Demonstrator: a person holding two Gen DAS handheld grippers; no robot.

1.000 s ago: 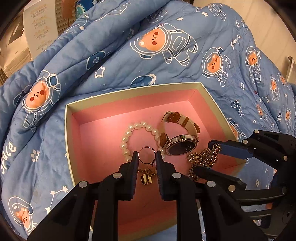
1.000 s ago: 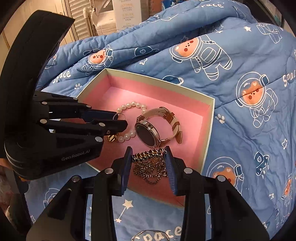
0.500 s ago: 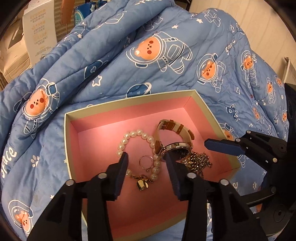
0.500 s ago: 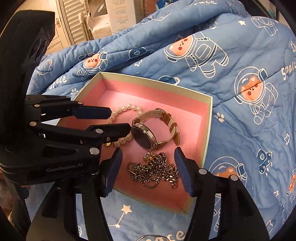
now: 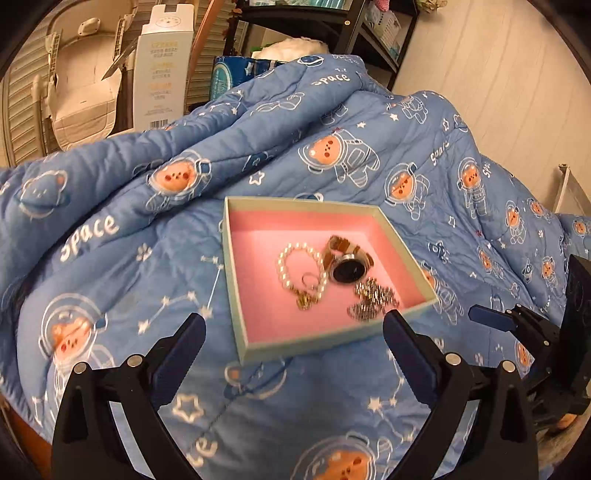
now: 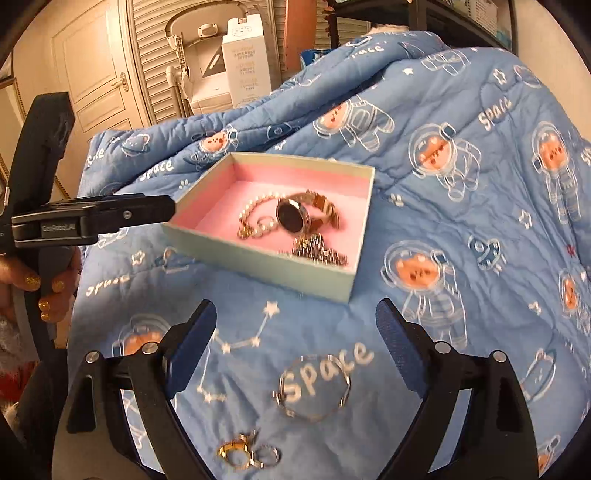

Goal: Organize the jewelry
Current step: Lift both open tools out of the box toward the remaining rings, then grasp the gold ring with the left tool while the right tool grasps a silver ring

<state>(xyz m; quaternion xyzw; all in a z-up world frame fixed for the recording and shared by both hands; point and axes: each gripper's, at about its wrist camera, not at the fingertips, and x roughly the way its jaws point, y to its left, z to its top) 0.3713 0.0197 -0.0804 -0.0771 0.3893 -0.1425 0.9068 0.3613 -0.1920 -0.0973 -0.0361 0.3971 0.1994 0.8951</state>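
A pale green box with pink lining [image 5: 236, 295] [image 6: 258, 258] lies on the blue quilt. In it are a pearl bracelet [image 5: 286, 264] [image 6: 255, 206], a watch [image 5: 347, 267] [image 6: 291, 218], a ring with a gold charm [image 5: 308, 290] and a silver chain [image 5: 371, 301] [image 6: 317, 251]. My left gripper [image 5: 293, 339] is open and empty, drawn back from the box. My right gripper [image 6: 295, 326] is open and empty above the quilt. A thin bangle [image 6: 314, 387] and small rings [image 6: 247, 452] lie on the quilt between and below the right fingers.
The blue space-bear quilt [image 5: 110, 258] rises in folds behind the box. Cardboard boxes [image 5: 162, 74], a black shelf [image 5: 332, 29] and a shuttered door [image 6: 155, 55] stand at the back. The right gripper shows at the right edge of the left wrist view [image 5: 535, 343].
Both grippers let go of their pieces in the box, opened wide and drew back and up. The ring with its charm and the chain now lie in the box.
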